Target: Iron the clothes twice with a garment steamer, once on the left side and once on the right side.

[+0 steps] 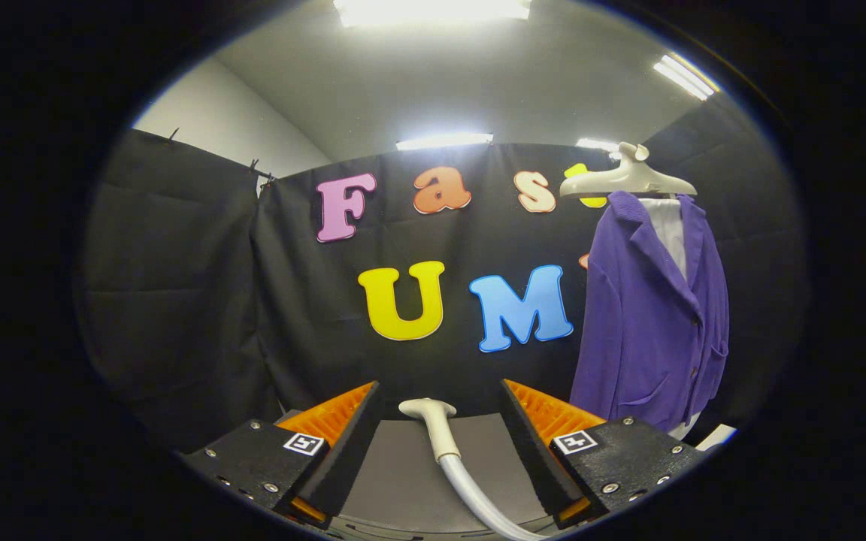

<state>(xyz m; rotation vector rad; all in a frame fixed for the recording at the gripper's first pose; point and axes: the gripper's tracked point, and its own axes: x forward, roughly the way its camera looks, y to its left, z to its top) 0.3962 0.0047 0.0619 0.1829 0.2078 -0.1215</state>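
A purple jacket (655, 323) hangs on a cream hanger (627, 179) over a white inner garment, beyond my fingers and off to the right. The garment steamer head (428, 410), cream with a grey hose (470, 488) trailing toward me, lies on the grey table (403, 481) between my two fingers. My gripper (439, 409) is open; the black pads with orange backing stand wide apart on either side of the steamer, touching nothing.
Black cloth walls close the booth behind and to the left. A white edge (715, 436) shows low on the right, below the jacket's hem.
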